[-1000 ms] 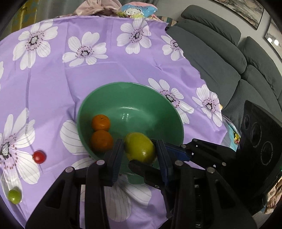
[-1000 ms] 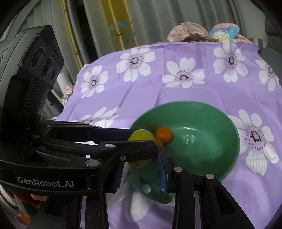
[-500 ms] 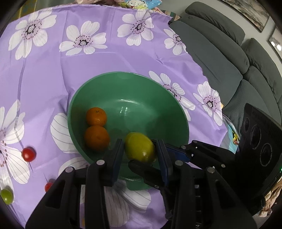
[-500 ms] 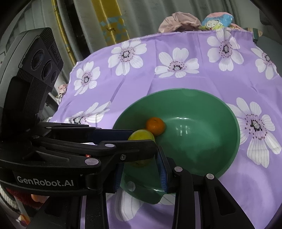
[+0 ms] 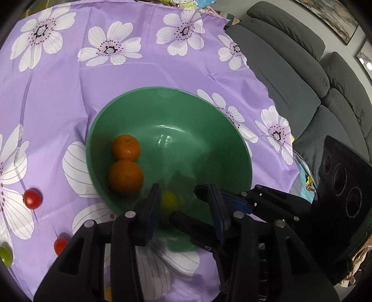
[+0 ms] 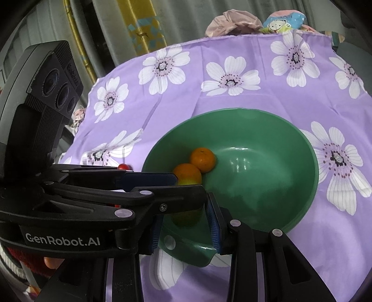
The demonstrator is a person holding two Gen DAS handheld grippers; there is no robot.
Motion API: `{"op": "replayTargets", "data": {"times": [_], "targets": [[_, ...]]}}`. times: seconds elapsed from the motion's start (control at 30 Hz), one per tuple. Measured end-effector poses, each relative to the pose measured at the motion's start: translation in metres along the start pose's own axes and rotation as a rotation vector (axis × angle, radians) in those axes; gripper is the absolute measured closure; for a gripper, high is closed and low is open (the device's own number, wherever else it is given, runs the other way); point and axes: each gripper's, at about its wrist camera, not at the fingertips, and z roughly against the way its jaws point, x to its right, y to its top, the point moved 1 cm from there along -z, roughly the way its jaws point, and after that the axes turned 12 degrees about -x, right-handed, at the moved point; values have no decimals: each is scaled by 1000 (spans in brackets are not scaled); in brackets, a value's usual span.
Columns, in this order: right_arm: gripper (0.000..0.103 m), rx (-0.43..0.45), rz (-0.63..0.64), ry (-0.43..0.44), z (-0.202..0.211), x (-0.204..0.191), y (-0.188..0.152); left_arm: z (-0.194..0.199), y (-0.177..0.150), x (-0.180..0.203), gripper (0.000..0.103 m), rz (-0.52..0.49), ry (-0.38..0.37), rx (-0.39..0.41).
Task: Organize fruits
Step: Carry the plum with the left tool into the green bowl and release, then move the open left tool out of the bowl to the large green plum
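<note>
A green bowl [image 5: 162, 89] sits on the purple flowered cloth with two oranges [image 5: 126, 148] [image 5: 125, 176] at its left wall. My left gripper [image 5: 180, 192] hangs over the bowl's near side. Its jaws are opening and the pads no longer press on anything. The yellow-green lemon [image 5: 169, 201] is a blur below them, inside the bowl. In the right wrist view the bowl [image 6: 313, 162], the oranges [image 6: 202, 159] and the lemon [image 6: 186, 216] show past the left gripper's fingers. My right gripper [image 6: 184, 223] hovers at the near rim, jaws apart and empty.
Two red cherry tomatoes [image 5: 32, 198] [image 5: 60, 245] and a small green fruit [image 5: 5, 255] lie on the cloth left of the bowl. A grey sofa [image 5: 290, 69] borders the table on the right. Bundled fabric and a cartoon-print item [image 6: 282, 22] rest at the far edge.
The left jaws have widened and the lemon has slipped out of them, down into the bowl. Both views have drawn a little closer over the bowl.
</note>
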Motion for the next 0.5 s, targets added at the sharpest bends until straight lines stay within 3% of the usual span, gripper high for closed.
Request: {"op": "replayTargets", "data": {"times": [0.23, 0.5], "targets": [[65, 16, -12, -8, 7, 1, -4, 16, -4, -4, 58, 7, -7, 47], [65, 44, -38, -10, 19, 7, -5, 45, -26, -16, 52, 34, 73, 117]]}}
